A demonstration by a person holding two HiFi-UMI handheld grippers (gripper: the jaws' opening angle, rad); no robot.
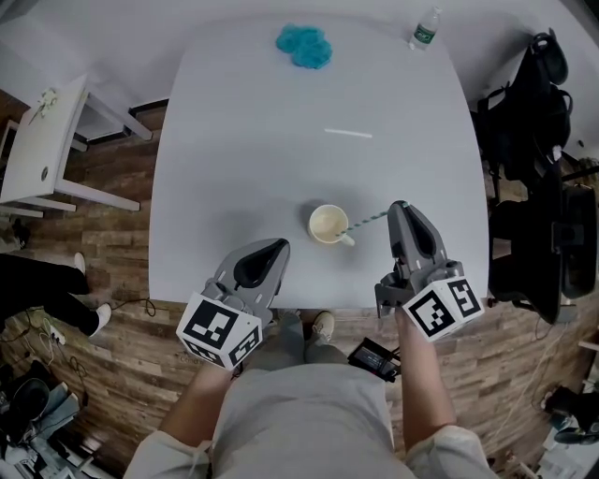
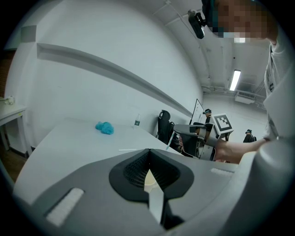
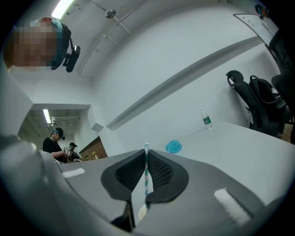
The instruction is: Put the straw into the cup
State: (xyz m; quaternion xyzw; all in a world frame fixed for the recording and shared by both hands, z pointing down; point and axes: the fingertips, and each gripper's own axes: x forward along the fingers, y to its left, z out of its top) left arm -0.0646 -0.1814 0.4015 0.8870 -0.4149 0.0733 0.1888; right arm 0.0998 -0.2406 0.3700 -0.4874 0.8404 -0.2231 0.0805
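So it's a plain white table (image 1: 243, 140) with rounded corners. Near the front edge sits a cream cup (image 1: 328, 224), handle pointing right. Mid-table there's a thin white straw (image 1: 348, 134) lying flat. Way at the back are a crumpled blue cloth (image 1: 304, 45) and a water bottle (image 1: 425, 28), standing in the far right corner.

Open tbl (image 1: 243, 140) round cup (image 1: 328, 224); white stick (image 1: 348, 133) beyond
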